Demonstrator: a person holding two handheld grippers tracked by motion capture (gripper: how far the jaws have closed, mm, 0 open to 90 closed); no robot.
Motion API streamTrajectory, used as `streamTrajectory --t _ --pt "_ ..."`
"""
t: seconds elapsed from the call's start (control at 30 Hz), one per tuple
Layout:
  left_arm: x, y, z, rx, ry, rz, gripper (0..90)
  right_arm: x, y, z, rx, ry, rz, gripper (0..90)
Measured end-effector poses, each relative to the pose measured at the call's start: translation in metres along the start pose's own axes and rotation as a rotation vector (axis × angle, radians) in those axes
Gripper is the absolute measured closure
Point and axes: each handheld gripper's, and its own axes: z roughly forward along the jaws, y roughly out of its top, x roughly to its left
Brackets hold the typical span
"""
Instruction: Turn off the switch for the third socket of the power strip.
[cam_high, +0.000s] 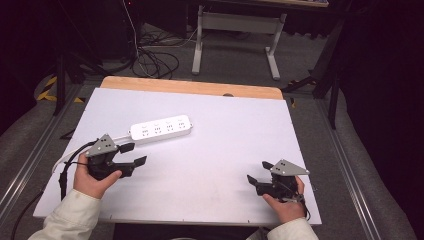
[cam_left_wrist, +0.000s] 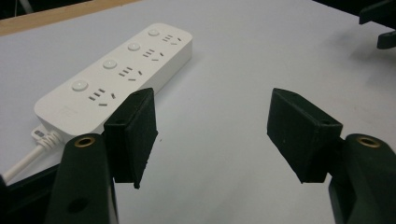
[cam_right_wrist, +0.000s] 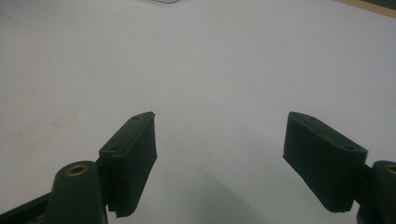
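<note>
Left gripper (cam_high: 134, 154), jaws spread and empty, sits near the board's (cam_high: 235, 130) left edge; the power strip (cam_high: 161, 128) lies just beyond at 1 o'clock. Right gripper (cam_high: 259, 171), likewise spread and empty, sits near the front-right corner, bare board between them.

The room is dark; a grey carpet floor (cam_high: 235, 60) lies beyond the white table (cam_high: 240, 135); a grey metal table frame (cam_high: 235, 25) stands behind; black cables (cam_high: 155, 62) lie beside it.
</note>
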Motion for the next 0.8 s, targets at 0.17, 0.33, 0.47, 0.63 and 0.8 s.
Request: streamTrajectory --t 0.17,0.33,0.47,0.63,0.8 --pt "0.002 0.013 0.004 -0.007 0.004 0.015 35.0 0.0 0.0 0.0 -0.004 0.005 0.004 26.0" --pt "0.003 0.023 0.01 -0.01 -0.006 0.006 35.9 -0.001 0.0 0.0 -0.008 0.011 0.008 26.0" --pt "0.005 0.029 0.015 -0.006 -0.005 0.009 37.9 -0.001 0.0 0.0 -0.011 0.016 0.008 26.0" --pt "0.007 0.04 0.024 -0.009 -0.016 -0.001 40.4 -0.001 0.001 0.0 -0.01 0.019 0.006 26.0" --pt "0.008 0.046 0.031 0.004 -0.018 0.003 40.6 -0.001 0.0 0.001 -0.006 0.023 0.007 26.0"
